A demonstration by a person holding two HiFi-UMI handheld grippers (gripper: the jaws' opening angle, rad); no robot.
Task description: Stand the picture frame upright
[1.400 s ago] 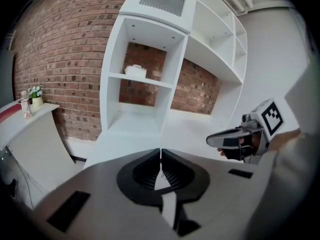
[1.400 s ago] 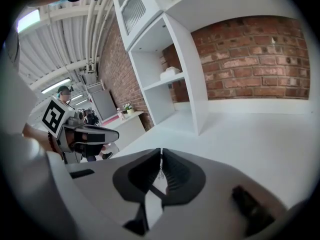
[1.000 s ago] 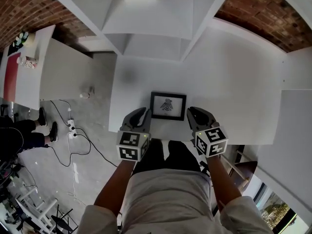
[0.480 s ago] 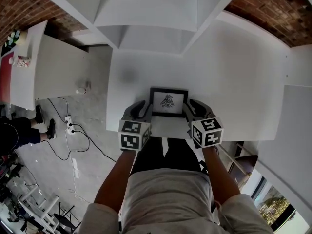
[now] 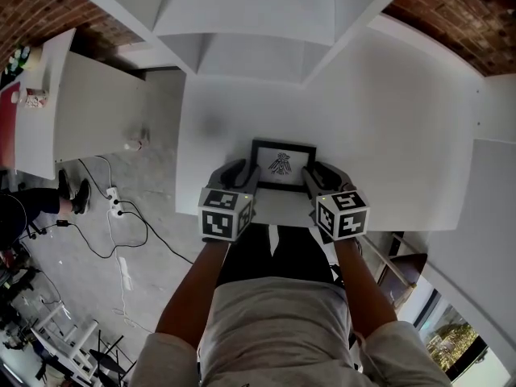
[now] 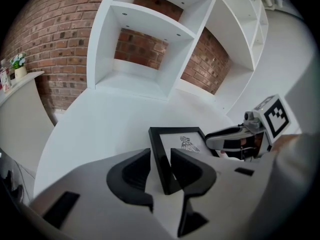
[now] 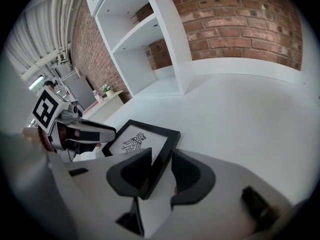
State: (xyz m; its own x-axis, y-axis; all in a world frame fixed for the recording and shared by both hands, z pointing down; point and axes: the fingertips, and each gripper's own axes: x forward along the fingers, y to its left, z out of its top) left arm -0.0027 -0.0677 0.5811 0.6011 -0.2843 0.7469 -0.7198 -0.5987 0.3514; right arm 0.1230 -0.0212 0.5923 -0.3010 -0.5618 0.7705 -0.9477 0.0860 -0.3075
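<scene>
Head view: the black rectangular picture frame with a bird print (image 5: 282, 164) lies face up on the white worktop (image 5: 387, 119), close to its near edge. The left hand-held gripper (image 5: 242, 172) sits at the frame's left side and the right hand-held gripper (image 5: 318, 176) at its right side, so the frame lies between them.

Left gripper view: the jaws stand wide apart and have just been opening. The frame's (image 6: 175, 141) near left edge runs between them, with a clear gap to the left jaw. The pads do not clamp it. The right hand-held gripper (image 6: 212, 140) shows at the frame's far side.

Right gripper view: the jaws stand apart. The frame's (image 7: 137, 141) right edge and near corner lie between them, with white worktop showing between the edge and the right jaw. The left hand-held gripper (image 7: 107, 134) reaches the opposite side.
</scene>
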